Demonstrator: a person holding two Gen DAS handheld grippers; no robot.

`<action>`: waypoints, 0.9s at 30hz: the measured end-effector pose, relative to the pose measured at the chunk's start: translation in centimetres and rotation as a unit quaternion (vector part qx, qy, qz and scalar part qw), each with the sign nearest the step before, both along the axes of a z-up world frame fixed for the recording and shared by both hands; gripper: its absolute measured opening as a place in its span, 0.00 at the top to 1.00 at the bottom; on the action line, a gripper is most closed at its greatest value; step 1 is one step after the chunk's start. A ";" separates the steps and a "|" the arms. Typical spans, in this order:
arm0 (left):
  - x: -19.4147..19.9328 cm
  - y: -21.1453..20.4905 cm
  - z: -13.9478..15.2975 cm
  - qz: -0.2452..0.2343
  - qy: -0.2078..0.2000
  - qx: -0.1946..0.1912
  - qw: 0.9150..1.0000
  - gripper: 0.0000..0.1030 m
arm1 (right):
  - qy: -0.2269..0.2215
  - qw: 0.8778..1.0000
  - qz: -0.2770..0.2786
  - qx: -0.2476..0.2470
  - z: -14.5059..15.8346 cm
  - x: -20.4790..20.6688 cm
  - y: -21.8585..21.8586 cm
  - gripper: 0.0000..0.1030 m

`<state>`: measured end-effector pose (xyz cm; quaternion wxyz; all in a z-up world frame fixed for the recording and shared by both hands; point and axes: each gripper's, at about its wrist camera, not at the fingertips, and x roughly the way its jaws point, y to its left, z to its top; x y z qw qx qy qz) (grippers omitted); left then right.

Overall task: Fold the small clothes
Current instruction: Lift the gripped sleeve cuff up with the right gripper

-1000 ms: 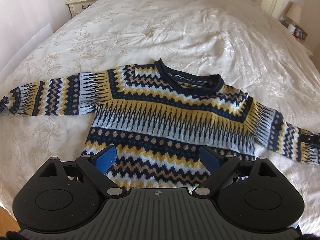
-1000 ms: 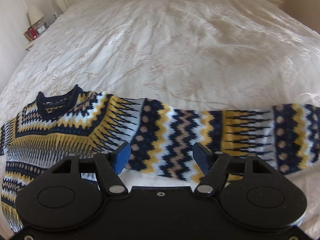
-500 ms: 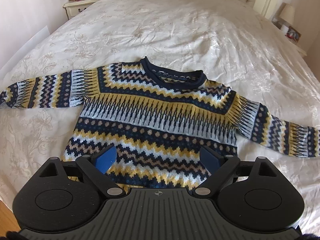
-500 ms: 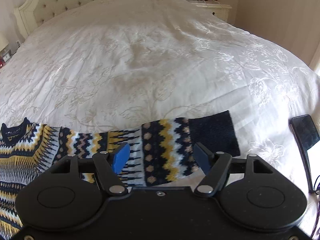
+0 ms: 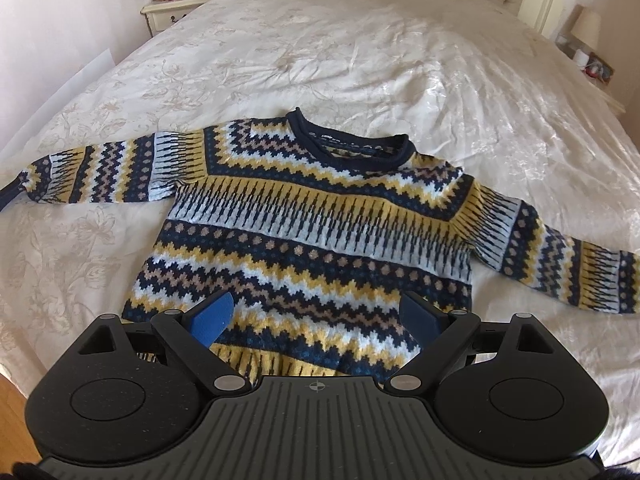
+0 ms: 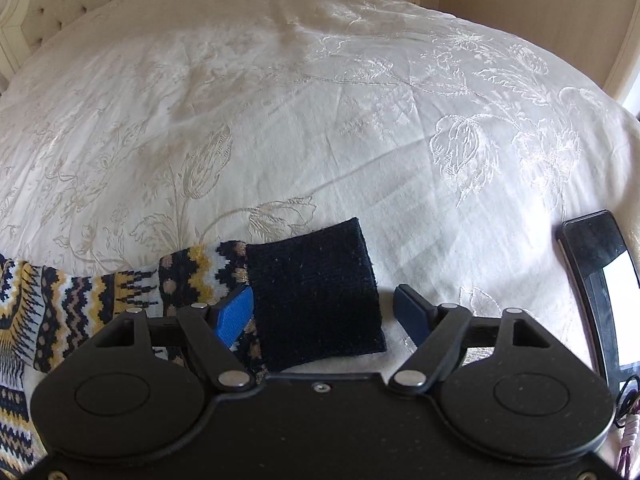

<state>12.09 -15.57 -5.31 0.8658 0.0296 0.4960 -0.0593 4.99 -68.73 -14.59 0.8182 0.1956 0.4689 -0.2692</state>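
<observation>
The left gripper (image 5: 316, 316) now sits farther back from the sweater (image 5: 320, 232), so both sleeves and the hem show. The right gripper (image 6: 324, 312) has travelled out along the sleeve to its dark cuff (image 6: 316, 292), and a phone (image 6: 600, 280) comes into view at the right.

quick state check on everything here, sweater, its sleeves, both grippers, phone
sweater: flat on the bed, front up, unfolded
sleeves: both spread out sideways
cuff: flat, lying between the right gripper's fingers
left gripper: open, over the hem, holding nothing
right gripper: open, not gripping
phone: on the bed, screen partly lit
</observation>
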 end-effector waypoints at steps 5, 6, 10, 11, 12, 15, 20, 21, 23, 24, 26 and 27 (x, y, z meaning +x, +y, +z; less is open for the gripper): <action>0.1 -0.4 -0.1 -0.002 0.002 0.002 1.000 0.12 | -0.020 0.999 0.031 0.016 0.7 0.2 0.9 0.83; 0.1 -0.7 -0.3 -0.004 0.003 0.002 1.000 0.12 | -0.029 0.999 0.039 0.017 1.2 0.1 1.4 0.83; 0.3 -1.4 -0.4 -0.013 0.003 -0.001 1.000 0.12 | -0.060 0.997 0.048 0.014 4.7 -1.2 2.2 0.84; 0.4 -1.4 -0.3 -0.014 0.002 -0.003 1.000 0.12 | -0.056 0.997 0.044 0.006 5.3 -1.8 2.1 0.84; 0.4 -1.5 -0.4 -0.015 0.003 -0.006 1.000 0.12 | -0.051 0.998 0.034 0.001 5.7 -2.5 1.7 0.84; 0.6 -1.6 -0.5 -0.019 0.005 -0.010 1.000 0.12 | -0.038 0.999 -0.016 0.005 6.1 -4.6 0.1 0.84; 0.7 -1.3 -0.9 -0.029 0.009 -0.009 0.999 0.12 | -0.026 1.000 -0.010 0.008 5.4 -4.9 1.0 0.84; 0.7 -1.1 -0.9 -0.031 0.009 -0.008 0.999 0.12 | -0.028 1.000 -0.010 0.007 5.3 -4.6 1.4 0.84; 0.9 -0.6 -0.9 -0.033 0.007 -0.009 0.999 0.12 | -0.031 0.999 -0.009 0.005 5.3 -3.8 2.3 0.83; 1.0 -0.2 -1.0 -0.034 0.007 -0.010 0.999 0.12 | -0.032 0.999 -0.008 0.001 5.4 -3.4 2.7 0.83; 1.3 0.7 -1.0 -0.034 0.008 -0.012 0.999 0.12 | -0.037 0.999 -0.006 -0.008 6.1 -2.4 3.9 0.83; 1.5 1.2 -1.0 -0.034 0.008 -0.014 0.999 0.12 | -0.044 0.999 -0.006 -0.008 6.5 -1.8 4.5 0.83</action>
